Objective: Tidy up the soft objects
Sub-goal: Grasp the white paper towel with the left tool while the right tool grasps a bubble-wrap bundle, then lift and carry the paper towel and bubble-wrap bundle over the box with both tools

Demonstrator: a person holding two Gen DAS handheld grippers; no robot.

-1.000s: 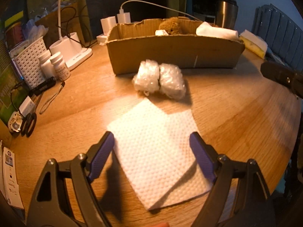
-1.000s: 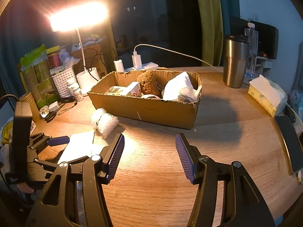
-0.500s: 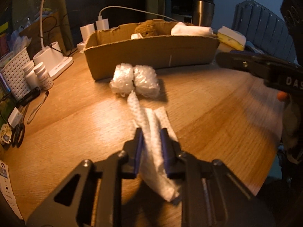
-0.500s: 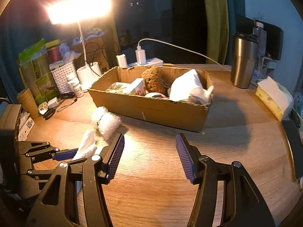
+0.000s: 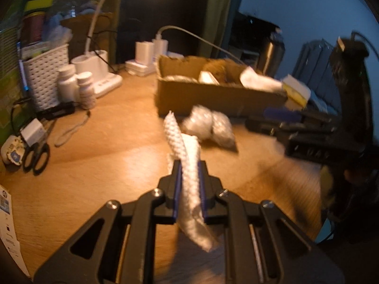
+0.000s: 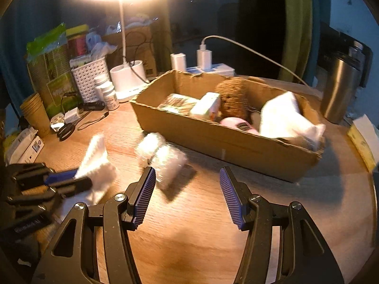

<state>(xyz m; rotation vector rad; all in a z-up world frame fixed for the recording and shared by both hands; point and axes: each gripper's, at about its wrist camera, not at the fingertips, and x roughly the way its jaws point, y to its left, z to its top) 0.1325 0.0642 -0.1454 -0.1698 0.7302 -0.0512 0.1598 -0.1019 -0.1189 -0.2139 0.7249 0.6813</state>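
My left gripper (image 5: pixel 189 165) is shut on a folded white paper towel (image 5: pixel 187 163) and holds it above the wooden table (image 5: pixel 106 146); it also shows in the right wrist view (image 6: pixel 94 163). A bubble-wrap bundle (image 5: pixel 208 125) lies on the table in front of a cardboard box (image 5: pixel 213 97). In the right wrist view my right gripper (image 6: pixel 187 179) is open and empty, just right of the bubble-wrap bundle (image 6: pixel 163 156). The cardboard box (image 6: pixel 225 139) holds a brown teddy bear (image 6: pixel 232 101), white cloth (image 6: pixel 284 118) and small packs.
White bottles (image 5: pixel 75 87), a white basket (image 5: pixel 45 75), a lamp base (image 5: pixel 97 71) and scissors (image 5: pixel 35 156) stand at the left. A steel tumbler (image 6: pixel 338 87) and a tissue pack (image 6: pixel 362 137) are at the right. Chargers (image 6: pixel 203 59) sit behind the box.
My left gripper closed on the paper towel and lifted it off the table, swinging left. My right gripper moved closer to the bubble-wrap bundle and the box, still open.
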